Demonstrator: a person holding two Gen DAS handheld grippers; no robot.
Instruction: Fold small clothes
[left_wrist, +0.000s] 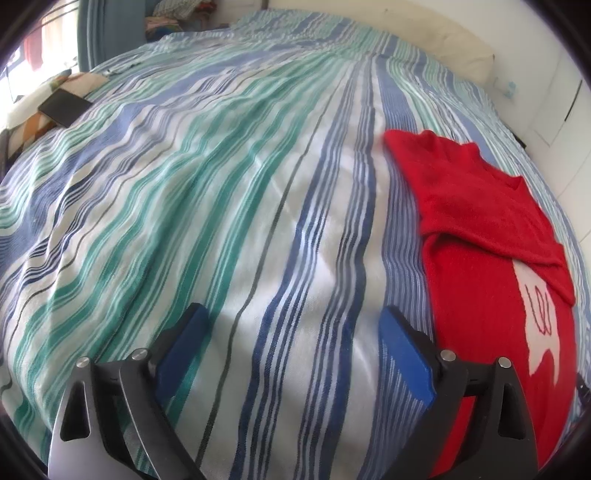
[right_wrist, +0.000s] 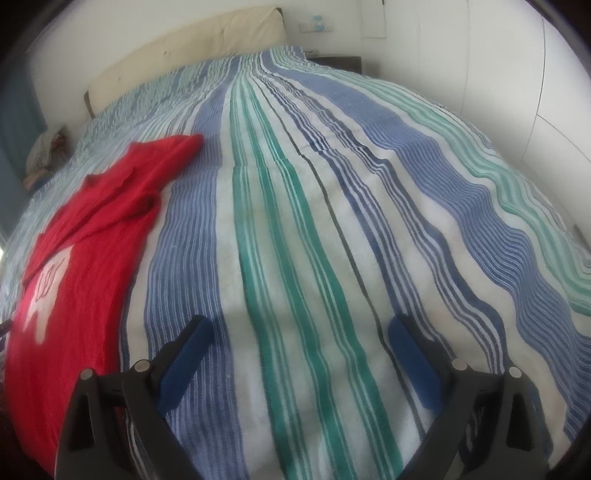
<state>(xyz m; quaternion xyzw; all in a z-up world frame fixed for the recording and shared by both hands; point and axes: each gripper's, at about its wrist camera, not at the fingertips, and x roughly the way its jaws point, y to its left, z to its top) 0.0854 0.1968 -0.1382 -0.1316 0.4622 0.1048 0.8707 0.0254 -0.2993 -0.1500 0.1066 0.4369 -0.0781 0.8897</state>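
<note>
The red knitted sweater is lying on the striped bedspread — left gripper and right gripper hovering, jaws apart, empty.

- Daylight filled the room, soft and even, seemingly from a bright window at the far left of the left wrist view, blown out to white.
- Pale patches of light lay across the striped bedspread; faint shadows sat under the finger pads.
- Both fisheye views bowed the bed into a dome, with dark vignetting at the corners.
- The right wrist view looked hazier, its stripes smeared; the red sweater there was slightly blurred, perhaps from motion.
</note>
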